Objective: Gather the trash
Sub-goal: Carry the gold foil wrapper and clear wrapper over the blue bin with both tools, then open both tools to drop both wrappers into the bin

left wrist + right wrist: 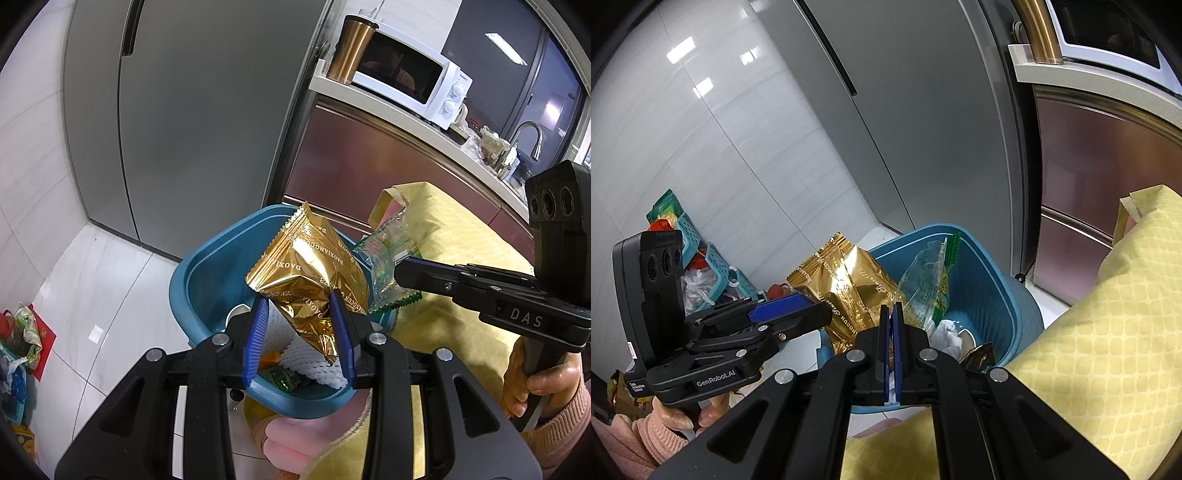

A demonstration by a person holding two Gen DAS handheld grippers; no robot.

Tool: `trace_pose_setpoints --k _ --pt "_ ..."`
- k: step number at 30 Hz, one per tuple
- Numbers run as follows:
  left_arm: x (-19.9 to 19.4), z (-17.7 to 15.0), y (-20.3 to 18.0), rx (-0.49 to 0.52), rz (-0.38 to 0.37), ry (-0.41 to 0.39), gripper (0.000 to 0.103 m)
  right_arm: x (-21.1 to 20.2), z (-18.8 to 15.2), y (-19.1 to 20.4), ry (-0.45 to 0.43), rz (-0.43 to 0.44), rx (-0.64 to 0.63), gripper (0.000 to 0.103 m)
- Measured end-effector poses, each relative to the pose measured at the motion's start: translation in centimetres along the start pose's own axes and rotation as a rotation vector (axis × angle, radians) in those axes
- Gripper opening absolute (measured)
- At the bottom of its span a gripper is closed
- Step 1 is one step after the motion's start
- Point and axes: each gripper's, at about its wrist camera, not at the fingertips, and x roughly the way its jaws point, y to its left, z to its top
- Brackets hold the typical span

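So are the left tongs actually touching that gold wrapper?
Touching. In the left wrist view, both blue fingers of the left tongs press on the crumpled gold wrapper, holding it above the blue bin.

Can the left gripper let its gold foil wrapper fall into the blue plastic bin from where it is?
Probably yes. The left gripper holds the gold foil wrapper right above the open blue plastic bin, and nothing covers the opening; only the clear green-edged wrapper hangs beside it.

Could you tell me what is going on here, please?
A person is clearing trash with two handheld grippers. The left gripper holds a gold foil wrapper over the blue bin; the right gripper pinches a clear green-edged wrapper above it. Neither is dropped yet.
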Motion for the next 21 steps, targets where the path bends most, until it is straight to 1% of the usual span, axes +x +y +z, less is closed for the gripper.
trace_pose_setpoints --k 21 --pt "2.3 0.1 0.4 -0.019 0.007 0.035 0.034 2.0 0.5 -0.1 0.043 -0.022 0.015 0.001"
